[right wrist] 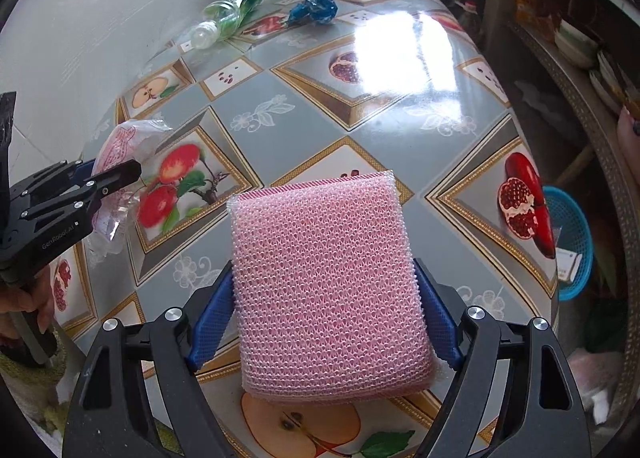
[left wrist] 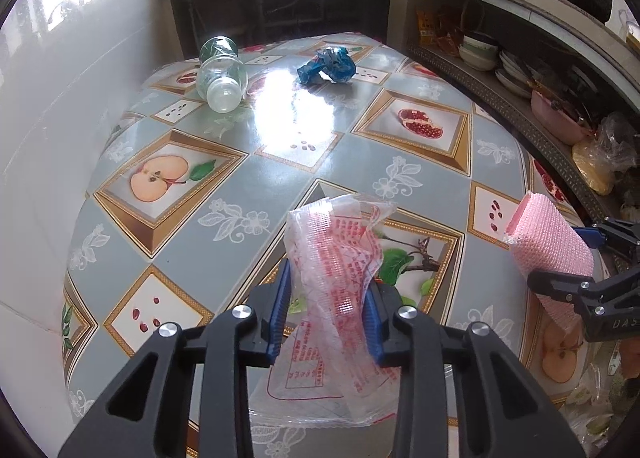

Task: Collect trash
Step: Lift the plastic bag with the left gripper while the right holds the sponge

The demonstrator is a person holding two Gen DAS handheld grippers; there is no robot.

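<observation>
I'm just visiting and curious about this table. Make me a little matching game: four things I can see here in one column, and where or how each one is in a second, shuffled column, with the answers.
Things:
1. pink sponge
2. clear wrapper with red print
3. plastic bottle
4. blue crumpled wrapper

Places or states:
A. lying on its side at the far end of the table, near the white wall
B. between the fingers of the left gripper
C. balled up on the far part of the table, beside the bottle
D. held between the fingers of the right gripper

Pairs: 1-D, 2-B, 3-A, 4-C
</observation>
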